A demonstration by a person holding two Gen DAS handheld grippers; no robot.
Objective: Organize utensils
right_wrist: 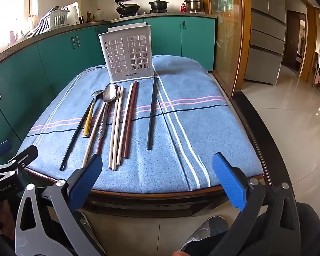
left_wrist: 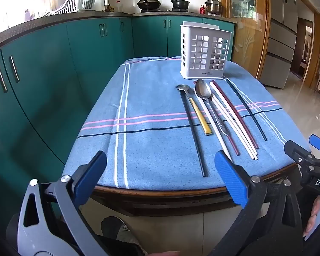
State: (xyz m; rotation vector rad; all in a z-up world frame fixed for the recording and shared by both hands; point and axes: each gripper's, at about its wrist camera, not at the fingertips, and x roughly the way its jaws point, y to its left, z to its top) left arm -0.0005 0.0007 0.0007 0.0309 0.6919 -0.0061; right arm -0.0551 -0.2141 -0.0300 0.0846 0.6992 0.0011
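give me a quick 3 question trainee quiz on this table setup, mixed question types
1. True or false: the white perforated plastic utensil basket already holds a spoon.
2. Multiple choice: the lone black chopstick lying apart from the rest is on which side of the group in the right wrist view? A left, B right, C behind the basket.
3. Fill in: the left tongs and right tongs are both ____, holding nothing.

Key:
1. False; both spoons, the large steel spoon included, lie on the blue striped cloth.
2. B
3. open
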